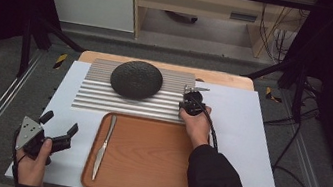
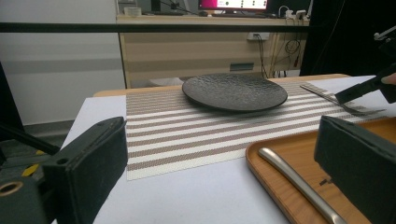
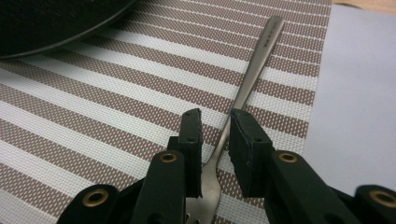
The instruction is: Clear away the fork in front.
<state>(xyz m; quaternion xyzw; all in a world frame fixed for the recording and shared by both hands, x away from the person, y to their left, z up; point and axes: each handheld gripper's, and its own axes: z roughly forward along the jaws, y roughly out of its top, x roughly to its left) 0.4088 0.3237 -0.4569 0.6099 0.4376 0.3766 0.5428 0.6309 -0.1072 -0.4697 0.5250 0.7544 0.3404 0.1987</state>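
Looking down from the high view, your right tool [image 1: 192, 102] sits low over the slim steel fork [image 1: 199, 88], which lies on the striped woven placemat [image 1: 98, 95] at 3 o'clock of the round black textured plate [image 1: 136, 79]. The plate holds nothing. At its 6 o'clock, the rounded wooden tray [image 1: 154, 157] carries one steel table knife [image 1: 104, 147] along its 9 o'clock edge. Your left tool [image 1: 60, 123] rests on the white counter [image 1: 248, 137] at the tray's 9 o'clock.

From the left gripper view, that tool is released, with nothing between its jaws.

From the right gripper view, the pads straddle the fork's narrow neck without pressing; mat shows in the gap, so the tool is unclenched. The risks: the neck is thin and flat, so it may slip past the pads or pivot tines-down if you pinch off-centre. Pressing low could snag the weave and drag the mat and plate.
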